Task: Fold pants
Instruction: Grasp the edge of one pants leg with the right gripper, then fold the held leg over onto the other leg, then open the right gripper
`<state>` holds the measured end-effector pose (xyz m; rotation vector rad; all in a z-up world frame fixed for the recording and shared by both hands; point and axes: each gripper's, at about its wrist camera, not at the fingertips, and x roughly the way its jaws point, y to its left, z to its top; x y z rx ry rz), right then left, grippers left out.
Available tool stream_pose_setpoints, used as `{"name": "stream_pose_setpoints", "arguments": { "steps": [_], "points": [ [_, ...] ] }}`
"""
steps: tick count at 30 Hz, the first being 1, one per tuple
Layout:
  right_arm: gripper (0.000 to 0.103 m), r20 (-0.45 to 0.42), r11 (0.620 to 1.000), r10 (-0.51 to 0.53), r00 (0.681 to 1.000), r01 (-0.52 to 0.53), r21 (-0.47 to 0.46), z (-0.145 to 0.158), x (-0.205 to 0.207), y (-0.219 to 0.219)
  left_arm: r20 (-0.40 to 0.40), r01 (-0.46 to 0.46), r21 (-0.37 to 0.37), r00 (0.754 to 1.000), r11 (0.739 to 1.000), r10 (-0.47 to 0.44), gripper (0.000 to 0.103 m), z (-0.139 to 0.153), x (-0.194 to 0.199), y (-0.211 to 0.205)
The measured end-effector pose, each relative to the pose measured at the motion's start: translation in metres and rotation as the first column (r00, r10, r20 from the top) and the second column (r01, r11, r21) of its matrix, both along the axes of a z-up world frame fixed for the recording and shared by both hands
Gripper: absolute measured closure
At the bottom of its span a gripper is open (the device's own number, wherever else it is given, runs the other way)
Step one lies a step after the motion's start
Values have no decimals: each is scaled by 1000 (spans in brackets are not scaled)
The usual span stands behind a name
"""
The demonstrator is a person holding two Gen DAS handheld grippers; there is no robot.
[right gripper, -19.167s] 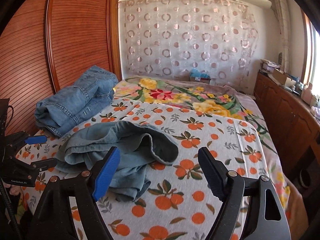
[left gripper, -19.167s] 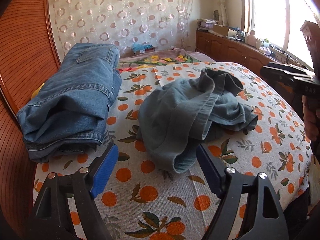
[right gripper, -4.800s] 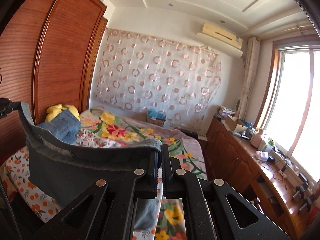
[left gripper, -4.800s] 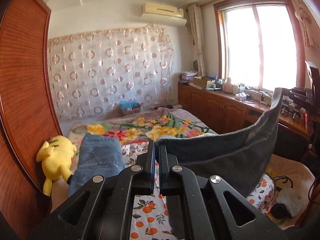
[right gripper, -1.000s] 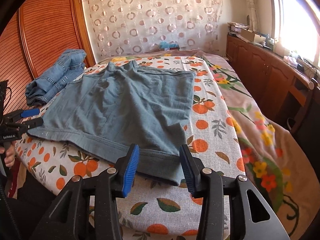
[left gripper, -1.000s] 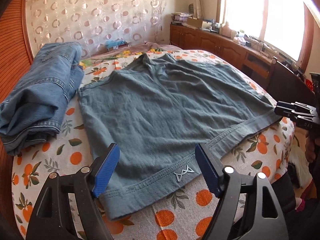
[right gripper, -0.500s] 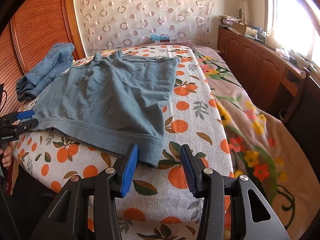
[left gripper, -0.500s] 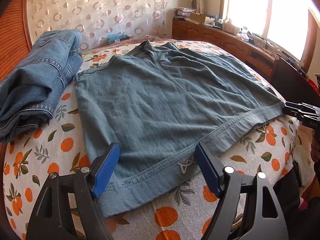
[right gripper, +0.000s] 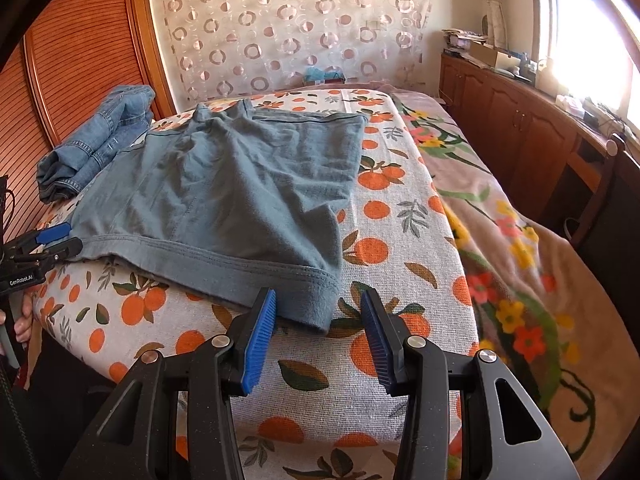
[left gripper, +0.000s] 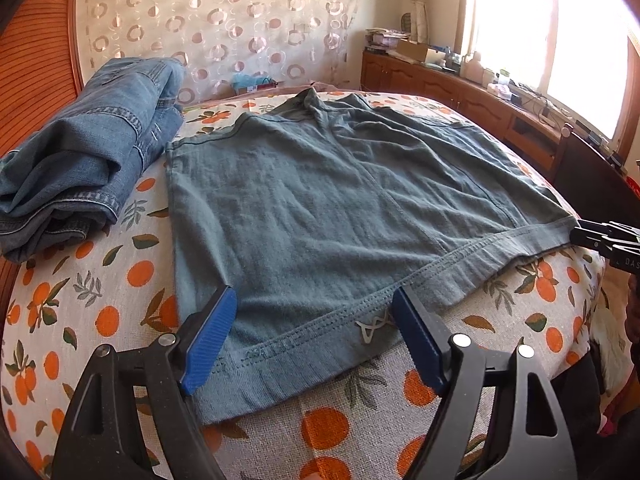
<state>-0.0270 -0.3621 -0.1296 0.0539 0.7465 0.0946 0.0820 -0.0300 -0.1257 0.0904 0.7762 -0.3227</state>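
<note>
A: How are the grey-blue shorts (left gripper: 320,216) placed?

B: They are spread flat on the orange-print bedspread (left gripper: 100,300), beside folded jeans (left gripper: 80,152).

A: And the grippers?

B: The left gripper (left gripper: 314,334) is held wide open over the waistband (left gripper: 320,336); the right gripper (right gripper: 318,332) is parted at its corner. Nothing is gripped.

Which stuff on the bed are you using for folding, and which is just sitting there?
Using:
- grey-blue shorts, spread flat
- left gripper, open at the waistband
- right gripper, open at the other corner

Just sitting there:
- blue jeans, piled beside the shorts
- orange-print bedspread
</note>
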Motion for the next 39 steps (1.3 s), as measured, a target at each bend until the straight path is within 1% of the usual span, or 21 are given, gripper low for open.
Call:
{"name": "stream_pose_setpoints", "arguments": {
  "steps": [4,9,11,15,18,22,24,28,33,36,39],
  "points": [
    [71,-3,1000,17,1000,-17,1,1,1,2,2,-4,-2,1000,1000,4,22,0,0,0],
    [85,1,1000,12,1000,-12,14,3,4,-2,19,2,-26,1000,1000,-1,22,0,-4,4],
    [87,8,999,13,1000,-13,29,5,5,-4,23,5,-27,1000,1000,-5,22,-1,-5,4],
    [92,34,999,25,999,-26,25,13,9,3,9,-4,-30,1000,1000,5,22,0,-9,6],
    [94,62,998,51,997,-53,27,23,14,12,-4,9,-37,1000,999,-9,22,1,-11,10],
    [95,97,993,108,989,-112,41,38,27,34,-38,22,-85,999,996,-25,22,8,-13,23],
    [95,110,988,144,983,-150,49,45,34,48,-24,18,-100,1000,995,-20,22,14,-15,32],
    [95,143,968,241,960,-249,43,58,50,90,23,-34,-50,999,998,35,22,28,-17,55],
    [95,170,924,370,913,-380,32,66,65,154,58,-114,-74,991,991,118,22,41,-17,97],
    [95,166,893,437,884,-448,36,65,71,188,52,-161,-82,985,984,166,22,42,-15,117],
    [95,156,861,495,855,-507,45,60,77,214,54,-187,-78,980,979,192,22,42,-15,130]
  ]
}}
